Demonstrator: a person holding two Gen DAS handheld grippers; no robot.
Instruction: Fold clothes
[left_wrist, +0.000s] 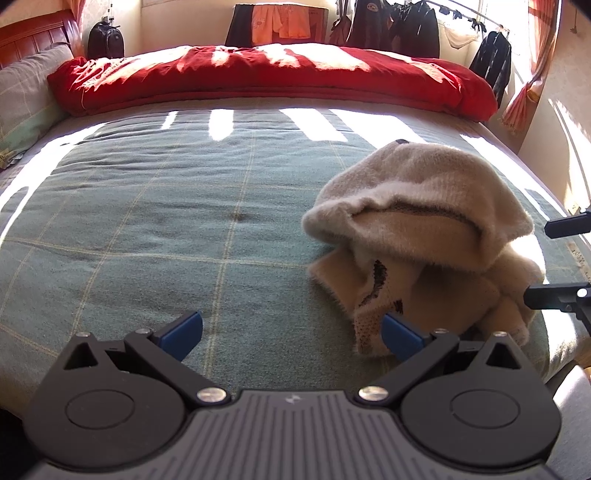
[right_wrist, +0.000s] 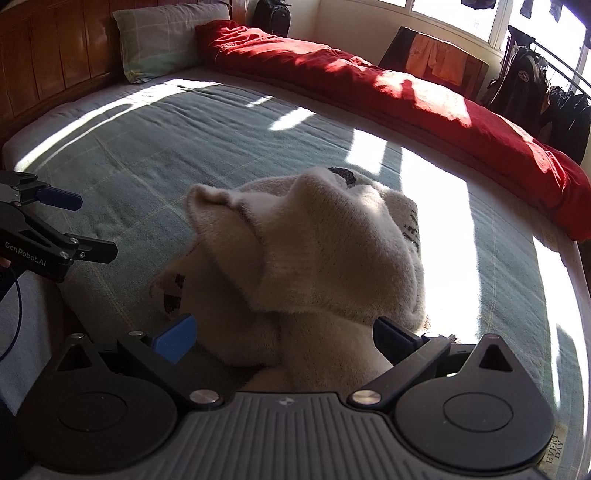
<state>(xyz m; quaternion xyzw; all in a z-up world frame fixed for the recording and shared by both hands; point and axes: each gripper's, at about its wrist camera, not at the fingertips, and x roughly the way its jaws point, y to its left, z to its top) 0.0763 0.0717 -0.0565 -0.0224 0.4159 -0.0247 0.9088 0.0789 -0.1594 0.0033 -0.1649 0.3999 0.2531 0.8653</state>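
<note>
A cream fuzzy sweater (left_wrist: 424, 236) with dark markings lies crumpled in a heap on the green checked bedspread (left_wrist: 166, 221), right of centre in the left wrist view. My left gripper (left_wrist: 291, 338) is open, low over the bedspread; its right fingertip sits at the sweater's near hem. In the right wrist view the sweater (right_wrist: 314, 251) fills the middle. My right gripper (right_wrist: 284, 338) is open with the sweater's near edge bulging between its fingers. The left gripper (right_wrist: 96, 227) shows at the left edge there, and the right gripper's fingers (left_wrist: 554, 295) poke in at the right edge of the left view.
A rolled red quilt (left_wrist: 273, 77) runs along the far side of the bed. A grey-green pillow (right_wrist: 162, 40) leans on the wooden headboard (right_wrist: 48, 62). Dark clothes hang on a rail (left_wrist: 406, 26) by the window. The bedspread left of the sweater is flat.
</note>
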